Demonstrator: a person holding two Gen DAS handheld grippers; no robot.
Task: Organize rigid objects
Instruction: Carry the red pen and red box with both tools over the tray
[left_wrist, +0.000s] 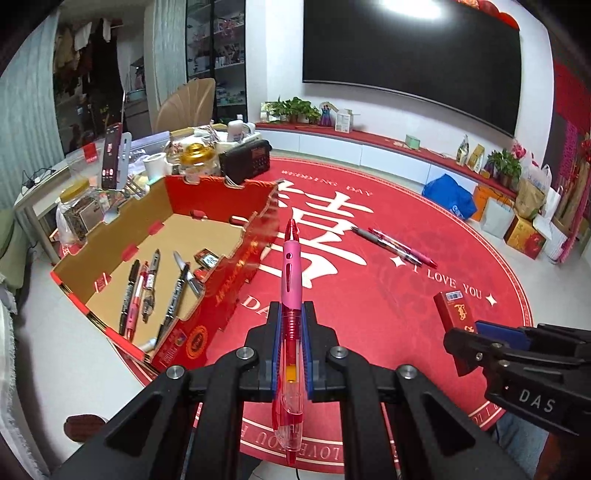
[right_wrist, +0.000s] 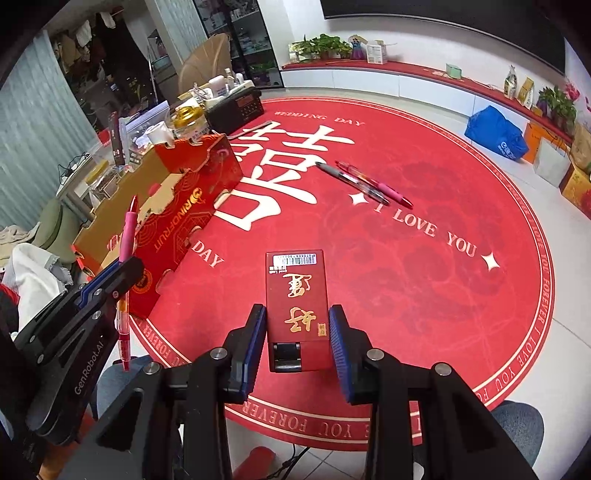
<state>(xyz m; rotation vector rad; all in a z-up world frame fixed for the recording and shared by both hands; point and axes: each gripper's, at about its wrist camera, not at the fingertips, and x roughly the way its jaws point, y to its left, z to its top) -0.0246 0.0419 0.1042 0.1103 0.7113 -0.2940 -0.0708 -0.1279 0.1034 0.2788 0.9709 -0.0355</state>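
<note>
My left gripper (left_wrist: 291, 310) is shut on a pink and red pen (left_wrist: 291, 273), held lengthwise above the red rug, right of the open cardboard box (left_wrist: 207, 229). Several pens and markers (left_wrist: 147, 284) lie inside that box. My right gripper (right_wrist: 297, 314) is shut on a red cigarette pack (right_wrist: 296, 291) with gold characters, lifted over the rug. In the left wrist view the pack (left_wrist: 452, 314) and right gripper (left_wrist: 476, 338) show at the right. In the right wrist view the left gripper (right_wrist: 127, 262) with its pen (right_wrist: 127, 232) shows at the left. Two pens, grey (right_wrist: 347, 179) and pink (right_wrist: 376, 184), lie on the rug.
A round red rug (right_wrist: 424, 295) covers the white floor. Behind the box stands a low table (left_wrist: 40, 188) crowded with jars, a radio and a phone. Bags and boxes (left_wrist: 517, 218) line the right wall under a big dark screen (left_wrist: 406, 51). A red shelf with plants runs along the back.
</note>
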